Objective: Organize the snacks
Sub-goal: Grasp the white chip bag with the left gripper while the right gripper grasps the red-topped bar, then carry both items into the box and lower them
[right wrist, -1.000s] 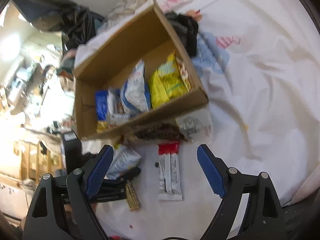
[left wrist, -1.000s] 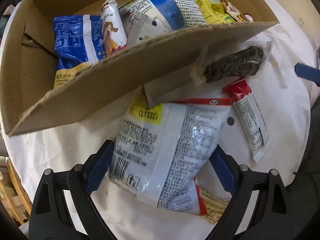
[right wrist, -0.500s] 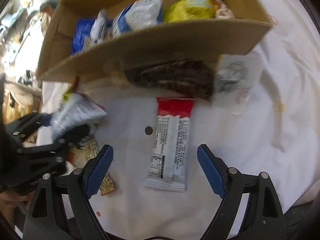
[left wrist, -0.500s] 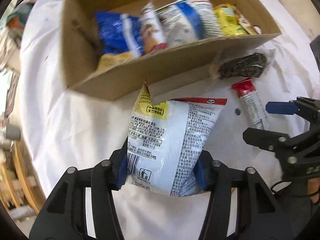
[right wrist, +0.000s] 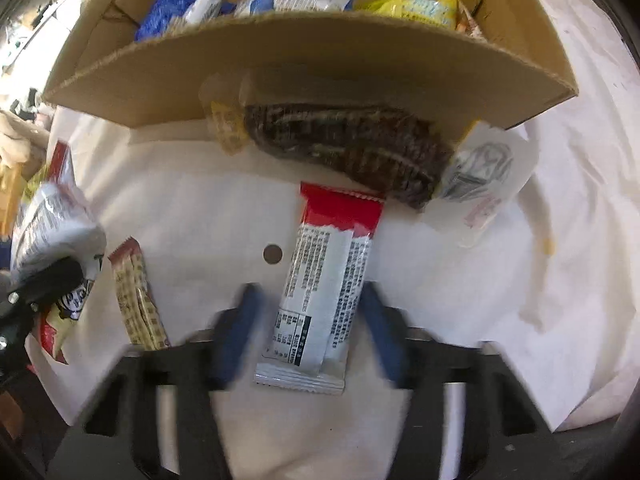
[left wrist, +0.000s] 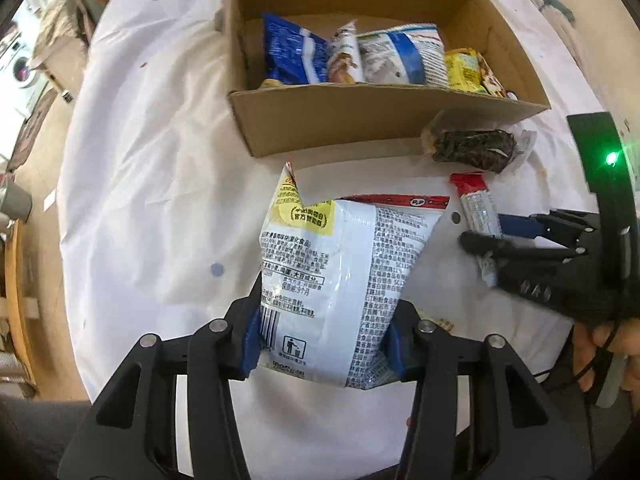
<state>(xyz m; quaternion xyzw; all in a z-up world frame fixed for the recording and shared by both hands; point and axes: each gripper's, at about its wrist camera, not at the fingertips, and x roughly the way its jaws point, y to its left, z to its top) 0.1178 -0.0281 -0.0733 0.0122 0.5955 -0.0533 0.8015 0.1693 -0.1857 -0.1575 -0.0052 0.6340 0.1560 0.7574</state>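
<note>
My left gripper [left wrist: 324,344] is shut on a white snack bag [left wrist: 340,280] with a yellow sticker and holds it above the white cloth, short of the cardboard box [left wrist: 380,116]. The box holds several snack packs. My right gripper [right wrist: 308,320] straddles the lower end of a red-and-white snack bar [right wrist: 324,296] lying flat on the cloth; its blue fingers [right wrist: 240,328] are blurred and close beside the bar, narrowing on it. It also shows in the left wrist view [left wrist: 492,236]. A dark cookie pack [right wrist: 340,144] lies against the box front.
A thin yellow snack stick [right wrist: 136,300] and a red-yellow pack [right wrist: 60,320] lie on the cloth at the left. A clear wrapper [right wrist: 484,176] lies right of the cookie pack. The white cloth [left wrist: 140,160] drops off at the table's left edge.
My left gripper lifted the white bag and drew back from the box. My right gripper moved down onto the red-and-white bar and its fingers narrowed from wide open to beside the bar.
</note>
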